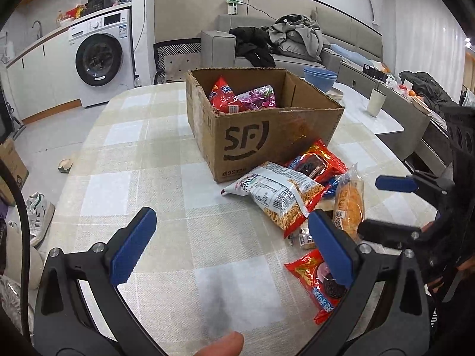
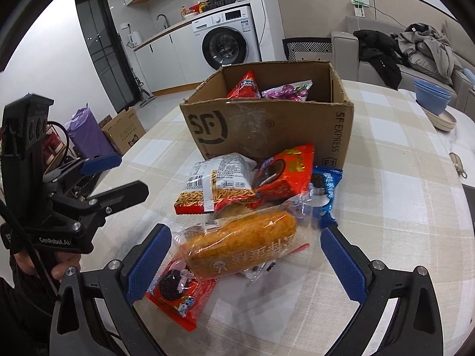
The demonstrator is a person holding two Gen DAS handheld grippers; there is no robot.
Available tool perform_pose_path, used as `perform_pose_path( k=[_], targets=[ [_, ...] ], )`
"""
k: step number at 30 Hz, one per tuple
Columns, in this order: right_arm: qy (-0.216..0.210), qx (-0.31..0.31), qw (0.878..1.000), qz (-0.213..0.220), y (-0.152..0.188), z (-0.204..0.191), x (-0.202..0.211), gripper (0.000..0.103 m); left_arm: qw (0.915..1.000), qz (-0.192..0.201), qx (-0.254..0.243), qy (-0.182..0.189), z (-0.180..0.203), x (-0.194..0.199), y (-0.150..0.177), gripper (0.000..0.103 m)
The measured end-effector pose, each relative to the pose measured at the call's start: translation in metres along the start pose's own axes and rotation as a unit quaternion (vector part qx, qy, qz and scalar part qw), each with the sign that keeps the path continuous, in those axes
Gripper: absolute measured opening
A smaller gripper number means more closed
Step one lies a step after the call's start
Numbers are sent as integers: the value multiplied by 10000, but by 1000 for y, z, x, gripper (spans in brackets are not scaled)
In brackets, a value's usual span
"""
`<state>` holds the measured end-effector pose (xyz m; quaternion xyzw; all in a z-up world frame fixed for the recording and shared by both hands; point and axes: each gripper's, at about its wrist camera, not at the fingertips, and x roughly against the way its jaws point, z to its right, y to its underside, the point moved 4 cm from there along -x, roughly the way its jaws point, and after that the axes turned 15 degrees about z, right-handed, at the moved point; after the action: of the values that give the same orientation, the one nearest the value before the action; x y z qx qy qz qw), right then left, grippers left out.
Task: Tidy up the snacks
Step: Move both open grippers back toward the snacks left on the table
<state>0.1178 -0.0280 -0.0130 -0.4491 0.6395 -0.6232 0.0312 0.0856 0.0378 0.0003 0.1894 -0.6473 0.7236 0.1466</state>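
My left gripper (image 1: 231,246) is spread wide over bare checked cloth on the worktop (image 1: 148,178), holding nothing, and my right gripper (image 2: 246,255) is just as wide, its blue pads either side of the bread roll (image 2: 242,241) without touching it. That roll is golden-brown and crumbed, sealed in a clear crinkled wrapper with white printing, lying across the front of the snack pile. Under its near end sits a red cookie pack (image 2: 181,293) showing a dark sandwich cookie. Behind lie a bag of thin orange sticks (image 2: 216,187) with a white barcode panel, another red cookie packet (image 2: 285,175) and a blue cookie pack (image 2: 325,192). The cardboard box (image 2: 267,127), stamped SF, stands open just beyond the pile, with a red bag (image 2: 245,86) and a purple foil bag (image 2: 286,92) inside.
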Motion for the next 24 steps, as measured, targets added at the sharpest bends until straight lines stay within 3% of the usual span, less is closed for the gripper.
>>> perform_pose_path(
  k=[11,18,24],
  targets=[
    [121,192,9995,-202,13,-21,-17,102,9997,-35,228,-73,-14,-4,1,102],
    [498,292,9982,-189,20,-28,-28,102,9996,-35,243,-117,-17,-6,2,102],
    [937,196,9948,-337,23,-8,-28,102,9996,-89,229,-105,-16,-9,5,102]
  ],
)
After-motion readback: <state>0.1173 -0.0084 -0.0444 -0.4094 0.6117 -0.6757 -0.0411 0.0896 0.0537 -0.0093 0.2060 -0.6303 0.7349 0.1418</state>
